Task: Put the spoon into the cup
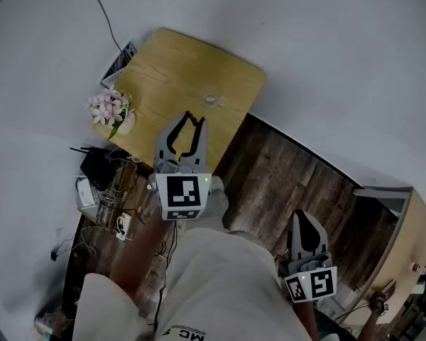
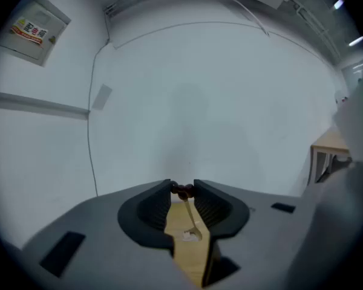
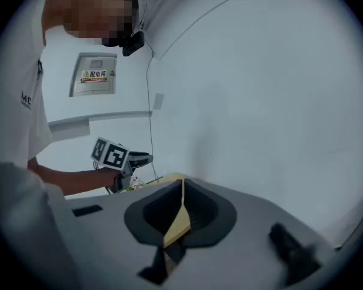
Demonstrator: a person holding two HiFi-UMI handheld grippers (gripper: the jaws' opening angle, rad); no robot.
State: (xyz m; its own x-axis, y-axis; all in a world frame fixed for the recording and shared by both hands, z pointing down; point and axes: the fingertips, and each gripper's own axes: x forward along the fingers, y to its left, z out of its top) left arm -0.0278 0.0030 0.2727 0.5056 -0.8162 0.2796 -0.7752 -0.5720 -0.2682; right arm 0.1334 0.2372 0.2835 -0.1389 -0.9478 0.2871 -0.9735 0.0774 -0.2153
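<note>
The left gripper [image 1: 192, 121] is held forward over the far side, tilted slightly downward, its jaw tips closed on the dark end of a spoon [image 2: 183, 191]. The right gripper [image 3: 182, 189] is kept nearer and rightward, tilted likewise, jaws pressed together with nothing between.

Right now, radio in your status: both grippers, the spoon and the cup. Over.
Left gripper shut on thin dark-tipped spoon, above light wooden table. Right gripper shut, empty. Small clear cup on table, spoon not in. Nothing between them.
</note>
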